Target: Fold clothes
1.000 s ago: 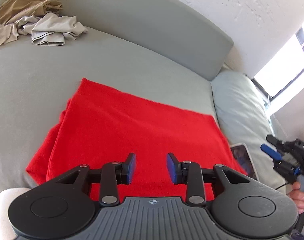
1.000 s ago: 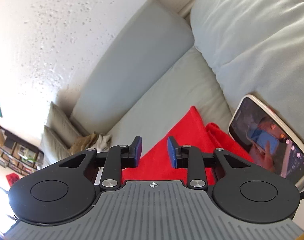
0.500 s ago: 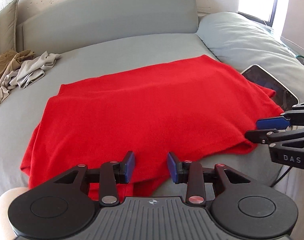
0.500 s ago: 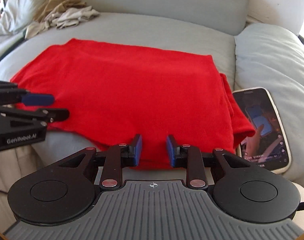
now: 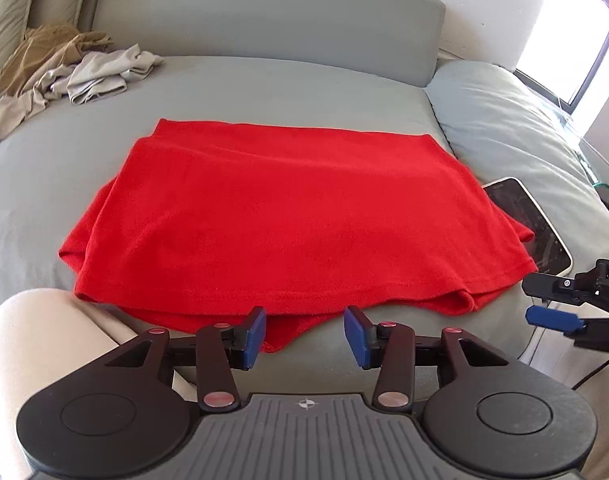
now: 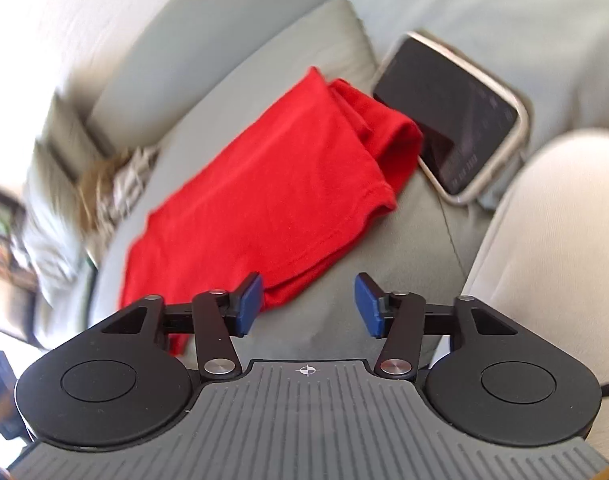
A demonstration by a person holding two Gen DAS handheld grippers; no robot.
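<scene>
A red garment (image 5: 288,216) lies folded flat on the grey sofa seat (image 5: 264,84); it also shows in the right wrist view (image 6: 264,192). My left gripper (image 5: 304,334) is open and empty, just short of the garment's near hem. My right gripper (image 6: 308,306) is open and empty, over the seat beside the garment's near corner. The right gripper also shows at the right edge of the left wrist view (image 5: 552,302), just off the garment's right corner.
A phone (image 5: 532,224) lies right of the garment against a grey cushion (image 5: 512,120); it also shows in the right wrist view (image 6: 452,116). A pile of beige and tan clothes (image 5: 72,68) sits at the back left. The person's knee (image 5: 44,352) is near left.
Both grippers have opened wider. The left view has pulled back to face the garment squarely. The right gripper has swung toward the garment's right corner and its view is blurred by motion.
</scene>
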